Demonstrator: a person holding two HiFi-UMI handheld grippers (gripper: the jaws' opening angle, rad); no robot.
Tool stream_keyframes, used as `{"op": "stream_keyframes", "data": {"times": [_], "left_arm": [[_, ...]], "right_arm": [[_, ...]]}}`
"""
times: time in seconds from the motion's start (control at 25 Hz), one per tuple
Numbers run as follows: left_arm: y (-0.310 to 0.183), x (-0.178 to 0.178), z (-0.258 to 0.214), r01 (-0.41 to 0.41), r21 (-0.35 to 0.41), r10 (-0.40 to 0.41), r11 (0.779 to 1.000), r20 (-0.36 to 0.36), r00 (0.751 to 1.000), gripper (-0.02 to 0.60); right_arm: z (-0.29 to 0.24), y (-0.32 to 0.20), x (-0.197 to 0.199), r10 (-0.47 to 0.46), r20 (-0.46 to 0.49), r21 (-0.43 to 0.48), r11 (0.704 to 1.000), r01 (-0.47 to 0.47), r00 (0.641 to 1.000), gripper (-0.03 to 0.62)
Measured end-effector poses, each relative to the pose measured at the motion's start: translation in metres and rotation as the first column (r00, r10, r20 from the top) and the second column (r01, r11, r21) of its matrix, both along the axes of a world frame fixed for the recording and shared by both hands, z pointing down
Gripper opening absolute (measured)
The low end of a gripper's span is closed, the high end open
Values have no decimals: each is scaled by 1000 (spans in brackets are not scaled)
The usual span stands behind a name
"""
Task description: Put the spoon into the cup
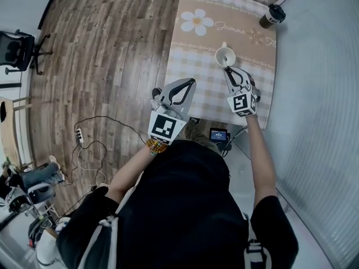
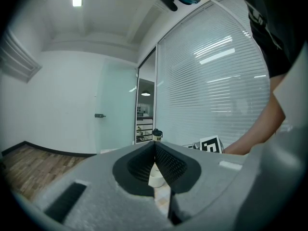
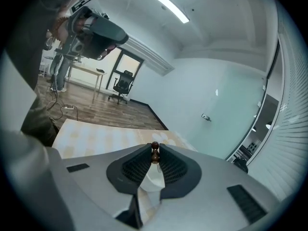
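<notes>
The spoon (image 3: 154, 156) is clamped between the pads of the right gripper (image 3: 154, 147). Only its dark brown, beaded handle end shows, poking up through the closed jaws at the centre of the right gripper view. Just under it in that view lies the white cup (image 3: 153, 179), filling the gap below the pads. Whether the spoon's lower end is inside the cup cannot be told here.

The head view shows what that view does not. The cup (image 1: 225, 55) stands on the checked tablecloth (image 1: 196, 77) in the upper middle of the frame, its inside plain white. The right gripper (image 1: 229, 70) has its tips right at the cup's near rim. The spoon itself is too small to make out there.

The left gripper (image 1: 193, 82) is lower and to the left, over the near edge of the cloth, well apart from the cup. In the left gripper view its jaws (image 2: 155, 144) are pressed together on nothing, with the cup (image 2: 156, 176) seen through the gap beneath them.

A dark lidded tumbler (image 1: 273, 15) stands at the table's upper right corner, its contents hidden. It also shows small above the left gripper's jaw tips (image 2: 157, 134).
</notes>
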State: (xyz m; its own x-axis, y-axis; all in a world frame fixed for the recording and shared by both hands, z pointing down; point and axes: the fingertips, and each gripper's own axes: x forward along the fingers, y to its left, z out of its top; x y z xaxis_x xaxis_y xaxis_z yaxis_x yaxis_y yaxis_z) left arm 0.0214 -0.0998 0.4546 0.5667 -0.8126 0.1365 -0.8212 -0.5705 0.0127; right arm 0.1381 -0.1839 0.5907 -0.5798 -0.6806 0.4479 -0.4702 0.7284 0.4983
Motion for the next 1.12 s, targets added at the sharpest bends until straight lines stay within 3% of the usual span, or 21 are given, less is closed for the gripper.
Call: {"op": "stream_keyframes", "data": {"times": [1.12], "left_arm": [[-8,-5,9,16,-20,-16,1000,17,1000,15]], "right_arm": [[57,-15,2,13,-35,-131,991,-18,999,48]]}}
